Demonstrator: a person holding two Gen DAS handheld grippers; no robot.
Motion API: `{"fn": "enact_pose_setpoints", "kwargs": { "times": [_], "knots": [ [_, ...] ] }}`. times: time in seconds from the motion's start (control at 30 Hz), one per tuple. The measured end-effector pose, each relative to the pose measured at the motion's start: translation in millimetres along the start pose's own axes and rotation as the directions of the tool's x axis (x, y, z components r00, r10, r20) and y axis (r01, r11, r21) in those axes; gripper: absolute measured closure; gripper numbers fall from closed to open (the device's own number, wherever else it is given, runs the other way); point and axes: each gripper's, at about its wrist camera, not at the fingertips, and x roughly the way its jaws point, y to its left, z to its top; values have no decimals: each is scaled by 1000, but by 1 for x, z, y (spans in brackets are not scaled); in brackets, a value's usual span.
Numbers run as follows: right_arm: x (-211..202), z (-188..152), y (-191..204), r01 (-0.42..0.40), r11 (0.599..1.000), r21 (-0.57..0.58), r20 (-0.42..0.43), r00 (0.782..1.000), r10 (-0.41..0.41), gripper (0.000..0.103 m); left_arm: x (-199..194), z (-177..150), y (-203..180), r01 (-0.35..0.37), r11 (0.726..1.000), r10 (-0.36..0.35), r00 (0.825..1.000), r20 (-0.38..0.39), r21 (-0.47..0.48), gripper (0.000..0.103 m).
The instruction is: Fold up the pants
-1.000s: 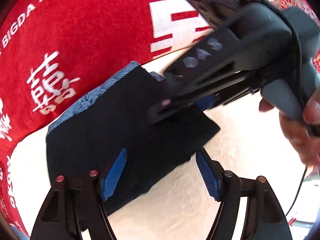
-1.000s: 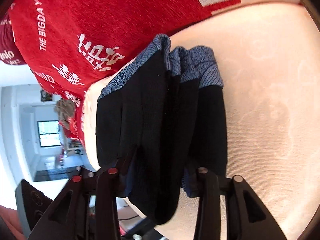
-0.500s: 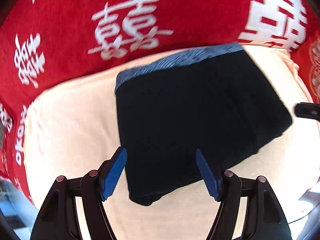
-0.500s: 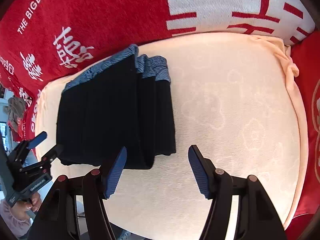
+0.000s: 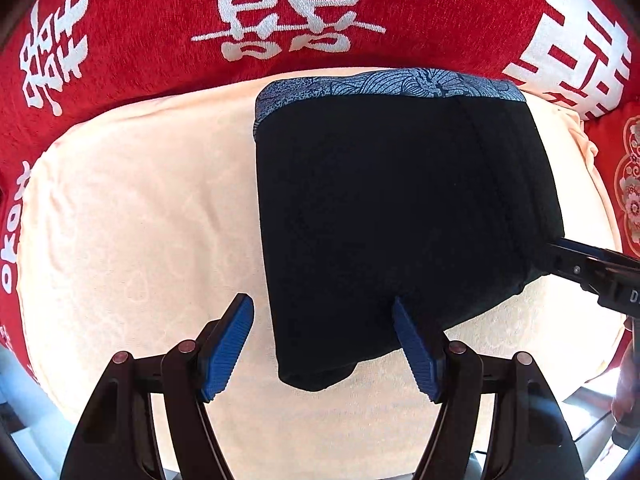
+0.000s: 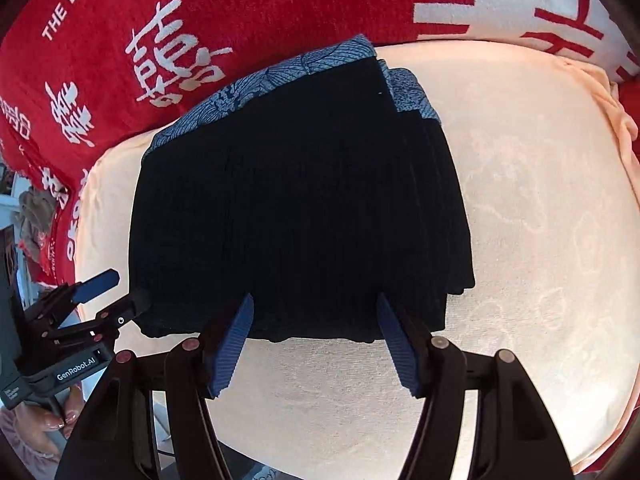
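Observation:
The black pants [image 5: 392, 216] with a blue patterned waistband lie folded into a compact stack on the cream cushion [image 5: 132, 216]. They also show in the right wrist view [image 6: 296, 208], waistband towards the red backrest. My left gripper [image 5: 322, 344] is open and empty, its fingers at the near left corner of the stack. My right gripper [image 6: 314, 340] is open and empty at the stack's near edge. The right gripper also shows at the right edge of the left wrist view [image 5: 592, 270], beside the stack. The left gripper appears at the left of the right wrist view [image 6: 100, 300].
A red blanket [image 5: 160, 20] with white characters covers the backrest behind the cushion. The cushion's bare cream surface [image 6: 540, 200] spreads to the right of the stack. A room and floor show past the cushion's left edge [image 6: 24, 216].
My right gripper let go of the pants and drew back, now open. My left gripper swung round to face the stack squarely. The pants lie flat as a folded stack.

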Motion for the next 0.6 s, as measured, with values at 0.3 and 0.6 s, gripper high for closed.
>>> {"fn": "enact_pose_setpoints", "kwargs": {
  "times": [0.3,0.6],
  "knots": [
    [9,-4,24,110,994,26,25,994,-111,24,-9,1,21,-1,999,0,1000,25,53,30],
    [14,-24,15,114,991,66,-11,993,-114,23,-2,17,39,-39,999,38,998,43,38,30]
  ]
}}
